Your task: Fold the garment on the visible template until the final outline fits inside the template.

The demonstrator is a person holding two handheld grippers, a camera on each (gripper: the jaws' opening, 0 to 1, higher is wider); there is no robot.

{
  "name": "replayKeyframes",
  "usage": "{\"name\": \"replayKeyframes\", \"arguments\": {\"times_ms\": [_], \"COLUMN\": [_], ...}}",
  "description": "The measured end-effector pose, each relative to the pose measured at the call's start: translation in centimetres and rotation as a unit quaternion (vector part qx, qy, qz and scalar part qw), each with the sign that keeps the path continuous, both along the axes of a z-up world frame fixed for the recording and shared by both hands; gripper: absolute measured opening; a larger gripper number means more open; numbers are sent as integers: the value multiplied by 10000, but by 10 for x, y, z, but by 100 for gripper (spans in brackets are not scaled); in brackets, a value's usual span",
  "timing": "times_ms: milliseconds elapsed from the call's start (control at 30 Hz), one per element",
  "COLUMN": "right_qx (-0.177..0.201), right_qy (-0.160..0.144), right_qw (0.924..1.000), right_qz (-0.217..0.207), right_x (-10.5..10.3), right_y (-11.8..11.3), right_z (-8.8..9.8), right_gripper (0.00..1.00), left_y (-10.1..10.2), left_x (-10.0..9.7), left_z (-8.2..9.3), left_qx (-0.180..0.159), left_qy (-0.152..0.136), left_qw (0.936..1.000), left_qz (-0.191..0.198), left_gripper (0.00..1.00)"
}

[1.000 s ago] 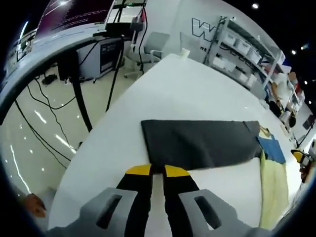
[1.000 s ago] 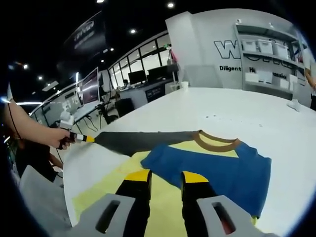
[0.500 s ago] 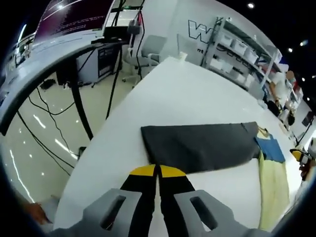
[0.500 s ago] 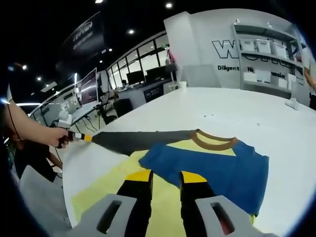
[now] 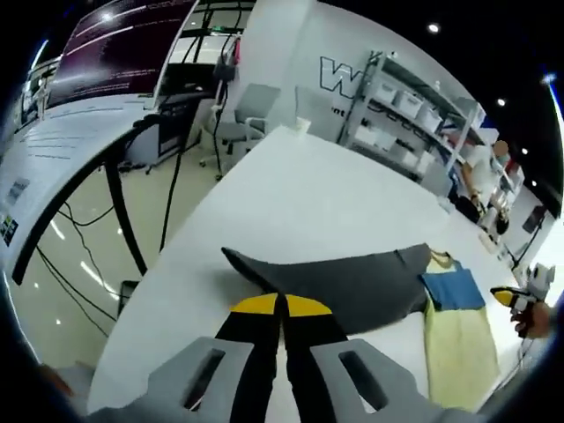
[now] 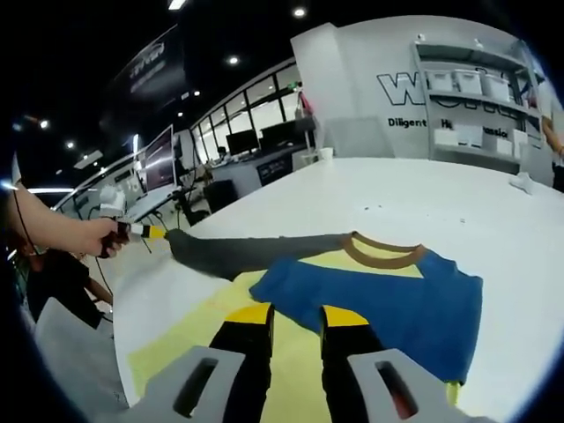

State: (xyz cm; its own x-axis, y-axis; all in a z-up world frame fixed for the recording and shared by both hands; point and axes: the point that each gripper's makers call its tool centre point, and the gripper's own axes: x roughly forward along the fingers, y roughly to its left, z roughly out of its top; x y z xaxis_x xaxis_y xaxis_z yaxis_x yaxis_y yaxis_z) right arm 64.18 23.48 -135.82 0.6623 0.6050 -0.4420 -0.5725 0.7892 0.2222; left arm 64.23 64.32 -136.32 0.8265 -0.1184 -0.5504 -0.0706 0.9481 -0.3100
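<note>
1. Left gripper view: the left hand-held gripper (image 5: 282,305) has its yellow-tipped jaws pressed together on the near edge of the grey sleeve (image 5: 339,280), which rises off the white worktop (image 5: 300,198) at that corner.
2. The grey sleeve runs away from the jaws toward the blue-and-yellow garment (image 5: 454,326), which lies flat farther along the worktop.
3. At the far right edge of this view, the right hand-held gripper (image 5: 504,297) appears with a person's hand (image 5: 533,319) behind it.
4. Right gripper view: the right hand-held gripper (image 6: 293,313) has its jaws apart, with yellow cloth visible between them; the tips sit at the blue folded edge of the garment (image 6: 388,295). Whether they touch the fabric cannot be told.
5. The garment shows a brown collar (image 6: 384,250), a blue panel and a pale yellow panel (image 6: 194,339) spread on the worktop (image 6: 458,207).
6. The grey sleeve (image 6: 247,251) stretches left to the left hand-held gripper (image 6: 145,233), held by a person's hand (image 6: 92,236); its end is lifted clear of the worktop.
7. Background: shelving with boxes (image 6: 476,106) along the wall.
</note>
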Motion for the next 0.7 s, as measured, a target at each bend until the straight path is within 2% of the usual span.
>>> {"name": "replayKeyframes", "arguments": {"times_ms": [300, 467, 533, 700], "right_qx": [60, 99, 117, 140], "right_qy": [-12, -8, 2, -5], "right_qw": [9999, 9998, 9998, 9995], "right_qz": [-79, -153, -188, -271], "right_x": [-2, -3, -4, -4], "right_y": [-9, -17, -20, -30], "right_z": [-2, -3, -3, -4], "right_gripper": [15, 15, 15, 15], "left_y": [-52, -94, -108, -146], "left_x": [24, 41, 46, 55], "left_z": [29, 46, 49, 53], "left_qx": [-49, -112, -56, -215], "left_qy": [-318, -492, -525, -554], "left_qw": [9976, 9924, 9899, 9841], "left_qz": [-620, -1120, -1316, -1676], "left_gripper": [0, 0, 0, 0]}}
